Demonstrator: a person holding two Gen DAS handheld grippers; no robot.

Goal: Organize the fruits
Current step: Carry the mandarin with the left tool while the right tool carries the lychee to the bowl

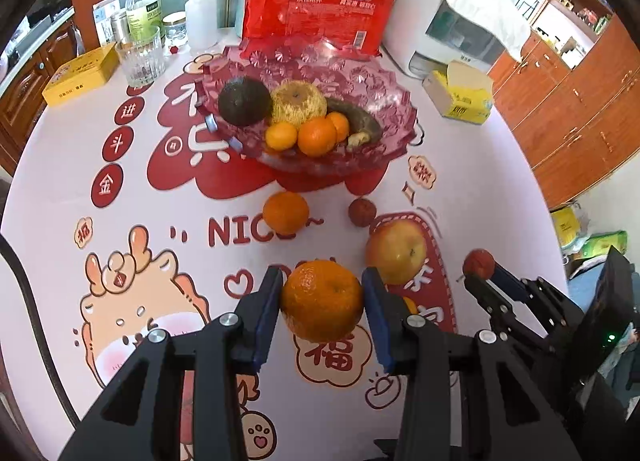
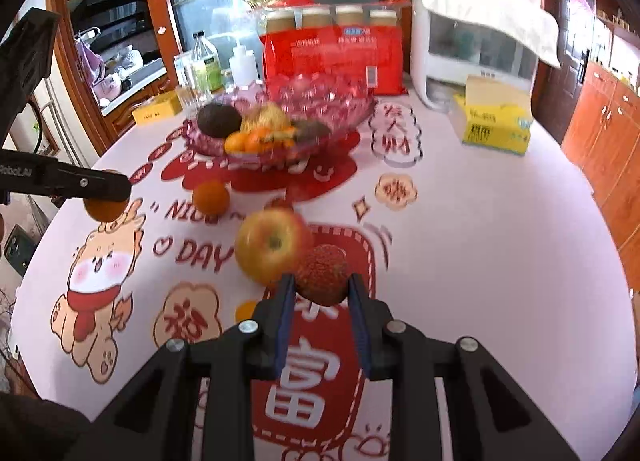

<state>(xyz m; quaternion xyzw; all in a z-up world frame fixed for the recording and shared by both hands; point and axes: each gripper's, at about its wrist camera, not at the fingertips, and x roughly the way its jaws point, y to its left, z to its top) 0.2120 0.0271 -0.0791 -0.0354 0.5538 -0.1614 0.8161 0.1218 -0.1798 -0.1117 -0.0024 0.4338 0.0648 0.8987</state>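
My left gripper (image 1: 322,301) is shut on a large orange (image 1: 322,300) and holds it above the table. My right gripper (image 2: 320,285) is shut on a red lychee (image 2: 322,275), which also shows in the left wrist view (image 1: 479,263). A pink glass fruit bowl (image 1: 376,87) stands mid-table with an avocado (image 1: 244,101), a netted pear (image 1: 298,103), small oranges (image 1: 316,137) and a dark banana (image 1: 360,119). On the table in front of the bowl lie an orange (image 1: 285,212), another lychee (image 1: 362,212) and an apple (image 1: 396,251).
A drinking glass (image 1: 141,61), a yellow tin (image 1: 80,75), bottles (image 1: 143,7), a red pack of paper cups (image 1: 316,5), a white appliance (image 1: 444,17) and a yellow tissue box (image 1: 460,95) stand behind and beside the bowl. Wooden cabinets (image 1: 580,109) lie right of the table edge.
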